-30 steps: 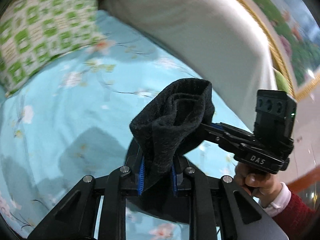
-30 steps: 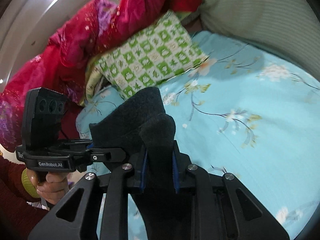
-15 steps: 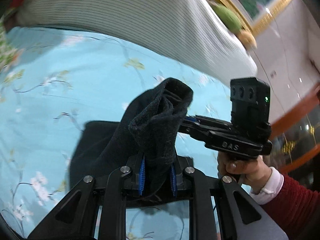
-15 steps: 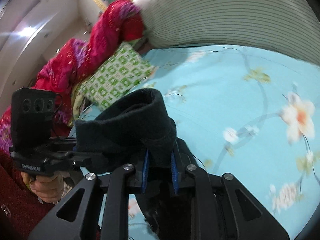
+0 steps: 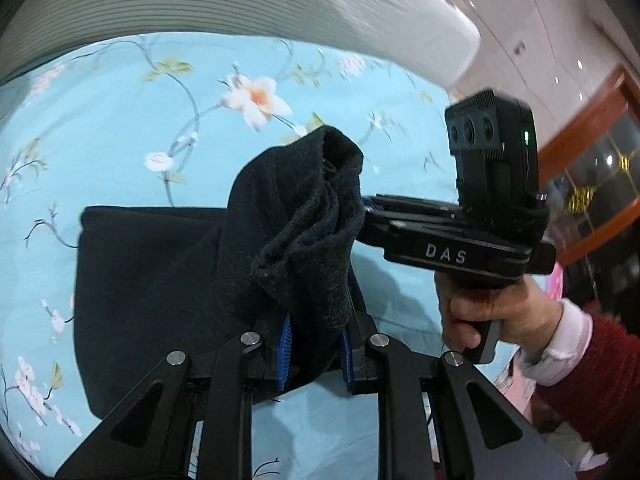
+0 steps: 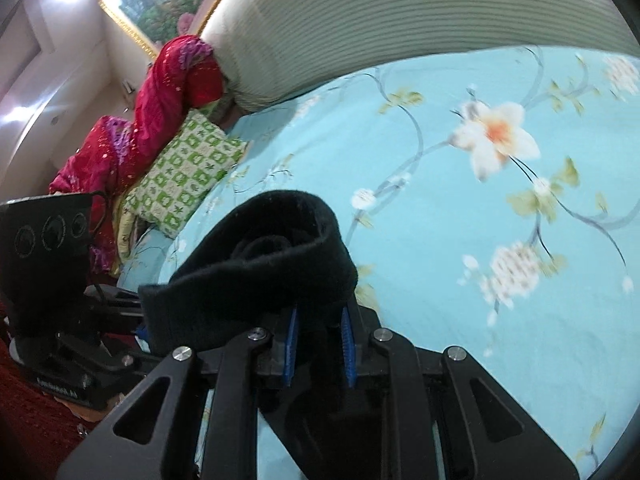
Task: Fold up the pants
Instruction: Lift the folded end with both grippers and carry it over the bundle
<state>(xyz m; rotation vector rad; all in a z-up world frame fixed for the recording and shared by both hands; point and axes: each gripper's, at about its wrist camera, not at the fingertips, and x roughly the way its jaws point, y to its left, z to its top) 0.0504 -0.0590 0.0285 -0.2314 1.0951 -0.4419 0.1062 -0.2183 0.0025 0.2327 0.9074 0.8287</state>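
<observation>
Both my left gripper (image 5: 314, 350) and right gripper (image 6: 318, 342) pinch the black pants (image 5: 160, 280); the right one's body reads "DAS".

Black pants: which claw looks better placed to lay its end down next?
Left, probably. The left claw grips the pants beside the part already spread on the bedsheet; the right claw holds bunched cloth.

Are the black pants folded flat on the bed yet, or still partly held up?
Partly held up. Both grippers, left and right, clamp bunched ends of the black pants; the rest lies on the floral bedsheet.
</observation>
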